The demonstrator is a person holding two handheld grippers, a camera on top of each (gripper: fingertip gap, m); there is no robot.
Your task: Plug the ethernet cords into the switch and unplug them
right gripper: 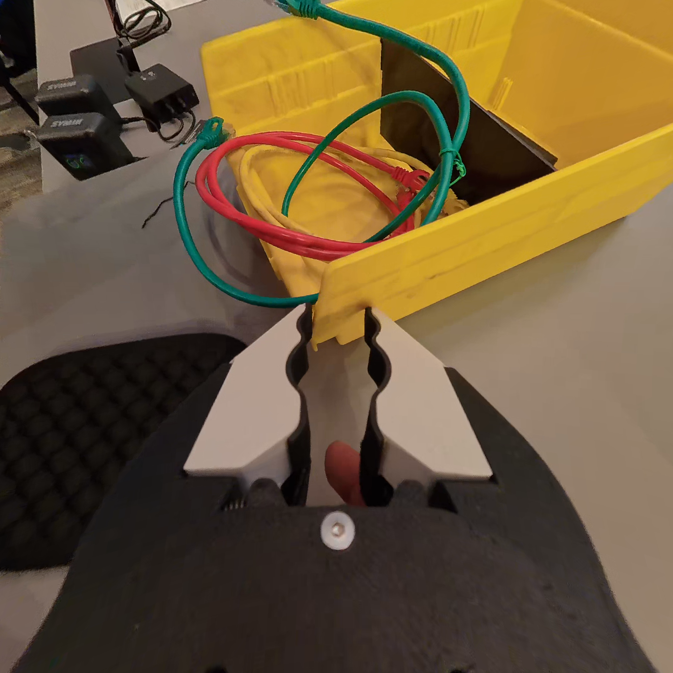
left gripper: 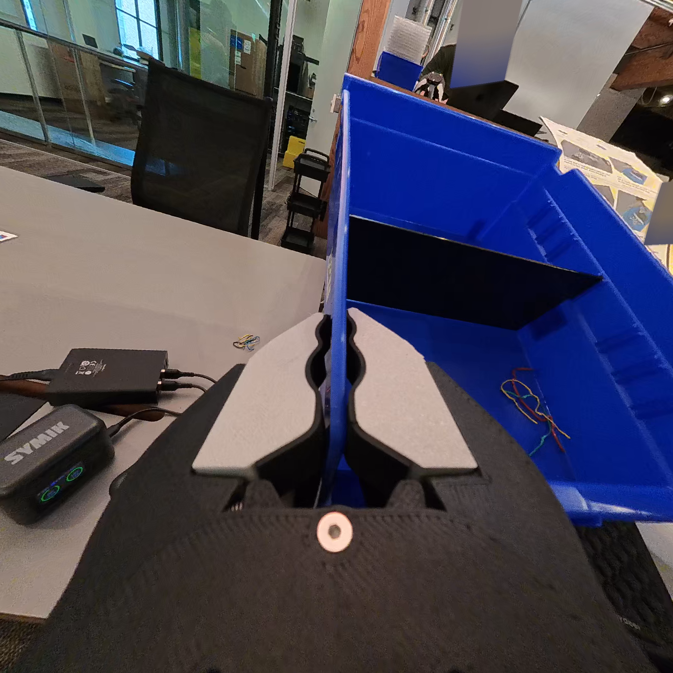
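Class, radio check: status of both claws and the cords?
Left claw shut on blue bin wall. Right claw gripping yellow bin corner. Cords piled inside, unplugged. Switch unseen.

The bin [right gripper: 473,236] sits on the table [right gripper: 546,364], its near corner between the right gripper [right gripper: 338,320] fingertips. Coiled cords [right gripper: 291,233] lie in its near compartment (one loops out leftward), a divider [right gripper: 455,138] behind them. Chargers [right gripper: 160,91] sit far left.

In the left view, another bin's [left gripper: 473,182] wall stands between the left gripper [left gripper: 337,324] fingers.

Left gripper [left gripper: 338,320] level, fingers clamped tight on thin upright panel. Right gripper [right gripper: 338,313] tilted downward, fingers part-closed, tips pinching a corner edge; person's fingertip [right gripper: 344,473] visible between finger bases.
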